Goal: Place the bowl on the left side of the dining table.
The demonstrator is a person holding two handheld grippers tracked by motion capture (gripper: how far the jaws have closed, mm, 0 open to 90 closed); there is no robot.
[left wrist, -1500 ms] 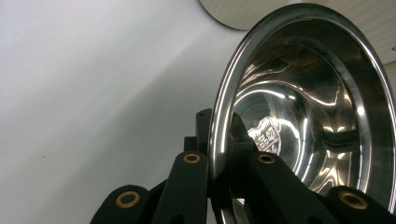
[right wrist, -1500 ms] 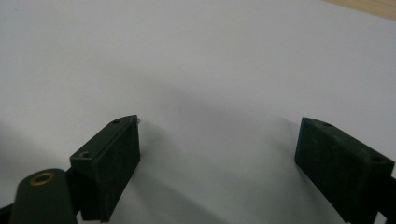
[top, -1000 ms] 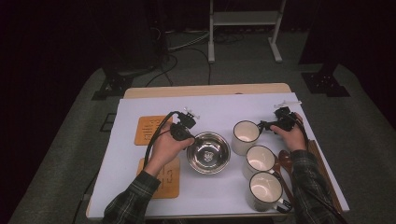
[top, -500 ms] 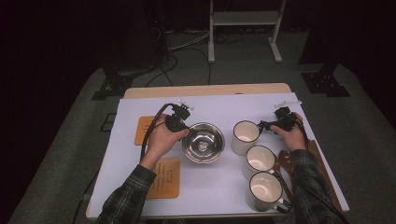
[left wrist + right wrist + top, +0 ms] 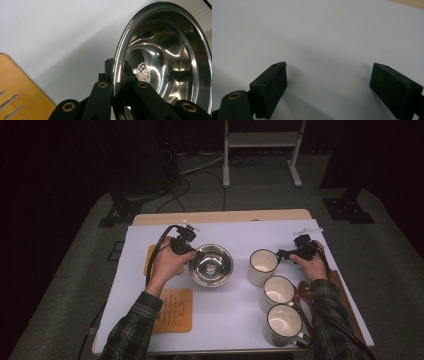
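Bowl [image 5: 210, 265] of polished steel sits left of centre on the white sheet [image 5: 225, 320] covering the bench [image 5: 220, 216]. Left gripper [image 5: 188, 252] pinches the bowl's rim at its left side; in the left gripper view the jaws are nearly closed, one outside the wall and one inside, with the rim [image 5: 118, 62] clamped between them. A stamped mark shows at the bowl's bottom. The bowl looks tipped in that view, though whether it is off the sheet I cannot tell. Left hand [image 5: 167, 262] wraps the gripper body, plaid sleeve [image 5: 137, 325] trailing to the bottom edge, cable looping back over the hand.

Right gripper [image 5: 285, 254] rests near the right side of the sheet, just beside the farthest mug [image 5: 263, 266], jaws pointing toward it. In the right gripper view its jaws stand wide apart over bare white sheet, nothing between them.

Three white mugs in a diagonal row: the farthest one, a middle mug [image 5: 278, 291], a nearest mug [image 5: 283, 323] with handle facing the front edge. Wooden board [image 5: 172, 310] with cut slots lies near the front left, partly under the left forearm. Dark wooden utensils [image 5: 304, 292] lie at the right edge under the right arm.
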